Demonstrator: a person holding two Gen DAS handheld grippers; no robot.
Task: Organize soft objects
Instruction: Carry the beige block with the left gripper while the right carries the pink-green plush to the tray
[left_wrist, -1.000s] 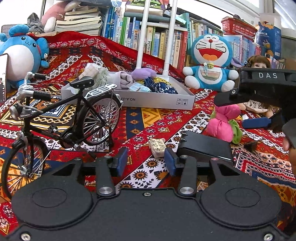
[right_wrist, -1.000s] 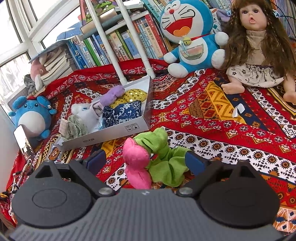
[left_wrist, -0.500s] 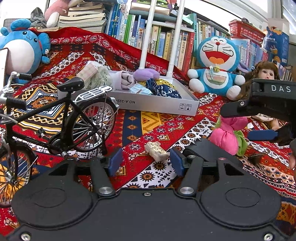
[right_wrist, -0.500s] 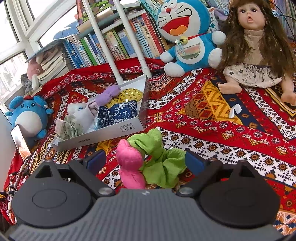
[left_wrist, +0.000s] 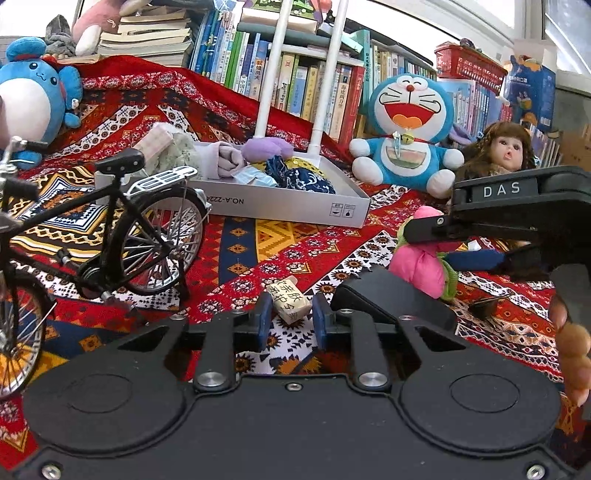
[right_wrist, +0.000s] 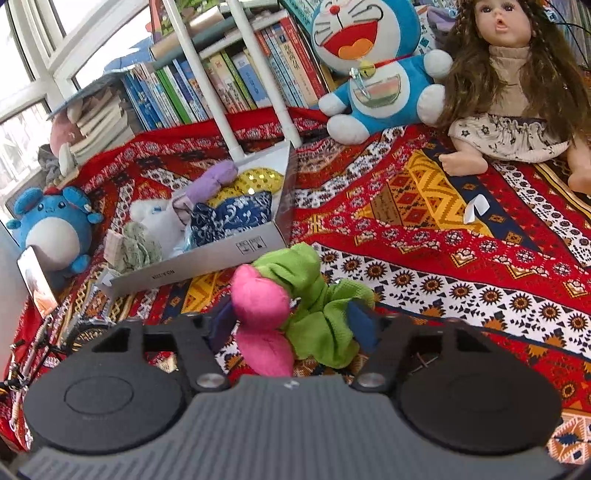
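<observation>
Left wrist view, left to right. Blue round plush (left_wrist: 27, 99) sits at the far left on the patterned cloth (left_wrist: 236, 243). Model bicycle (left_wrist: 110, 236) stands upright in front of it. Behind the bicycle's rear wheel lies the shallow white box (left_wrist: 295, 208), holding folded soft items: pale cloths, a purple piece, a dark blue patterned piece.

Left tool (left_wrist: 289, 320): blue pads drawn close together, with a small beige printed packet (left_wrist: 289, 298) at the gap between the tips; whether the pads actually press on it cannot be told.

Right of the box sits a blue cat plush (left_wrist: 406, 140), then a doll (left_wrist: 506, 147).

Right tool (right_wrist: 295, 325): jaws closing, both blue pads against the pink and green soft toy (right_wrist: 291, 314), pink part toward the left pad, green toward the right. Toy lies on the cloth just in front of the box's near right corner, outside the box.
</observation>
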